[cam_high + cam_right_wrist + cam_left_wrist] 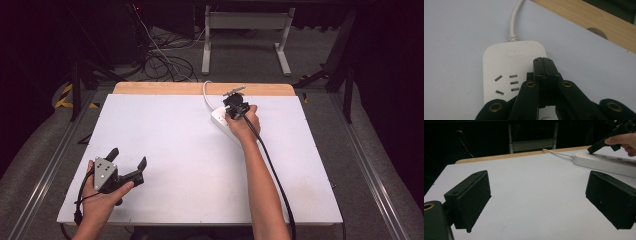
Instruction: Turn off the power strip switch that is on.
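Nearest the camera, the black two-jaw left gripper [128, 158] rests at the near left corner of the flat white table top [170, 165], jaws spread wide with nothing between them. Far right of centre, near the pale wooden edge strip [165, 88], lies the white oblong plastic power strip [506, 72], flat on the board, its round white cable [514, 20] running off toward the far edge. The black right gripper [543, 61] hovers over or touches the strip's top face, jaws pressed together and empty, tip pointing down. The step appears to be pressing a control on the strip; a steady, vertical push with the closed tip should keep the light housing from sliding. Grey slotted sockets [506, 85] and an embossed logo [515, 53] mark its smooth face.
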Action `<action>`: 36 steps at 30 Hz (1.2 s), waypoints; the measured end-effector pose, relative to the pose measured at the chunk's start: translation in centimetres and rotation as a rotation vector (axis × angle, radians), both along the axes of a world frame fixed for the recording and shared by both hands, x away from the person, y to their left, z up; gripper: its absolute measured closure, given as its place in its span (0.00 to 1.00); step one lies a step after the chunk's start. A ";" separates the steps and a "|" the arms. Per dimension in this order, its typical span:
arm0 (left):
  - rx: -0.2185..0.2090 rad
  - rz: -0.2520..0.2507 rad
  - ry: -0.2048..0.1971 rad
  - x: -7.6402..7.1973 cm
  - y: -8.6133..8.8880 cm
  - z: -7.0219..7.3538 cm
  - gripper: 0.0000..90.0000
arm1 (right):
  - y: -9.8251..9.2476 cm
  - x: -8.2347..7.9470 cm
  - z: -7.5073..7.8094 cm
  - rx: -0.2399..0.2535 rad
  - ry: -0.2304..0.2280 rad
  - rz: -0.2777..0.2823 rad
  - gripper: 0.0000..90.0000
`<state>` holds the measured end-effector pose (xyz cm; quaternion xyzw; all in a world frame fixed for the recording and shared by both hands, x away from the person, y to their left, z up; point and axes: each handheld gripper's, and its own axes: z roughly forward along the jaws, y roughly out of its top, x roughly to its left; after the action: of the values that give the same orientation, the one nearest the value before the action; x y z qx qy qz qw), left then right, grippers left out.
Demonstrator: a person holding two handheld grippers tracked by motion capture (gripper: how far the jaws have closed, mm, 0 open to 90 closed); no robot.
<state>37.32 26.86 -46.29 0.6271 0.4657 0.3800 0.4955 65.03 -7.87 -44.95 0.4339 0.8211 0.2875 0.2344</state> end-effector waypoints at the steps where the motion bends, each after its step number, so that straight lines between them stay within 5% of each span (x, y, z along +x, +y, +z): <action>1: -0.001 -0.002 0.000 0.0 0.0 0.0 0.07 | 0.0 0.0 0.0 -0.005 -0.001 0.000 1.00; 36: 0.001 -0.006 0.002 0.1 -0.1 -0.1 0.07 | 0.0 -0.2 0.1 -0.036 -0.042 -0.015 1.00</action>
<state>37.39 26.78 -46.35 0.6291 0.4640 0.3782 0.4959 64.83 -7.88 -44.81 0.4295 0.8177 0.2802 0.2616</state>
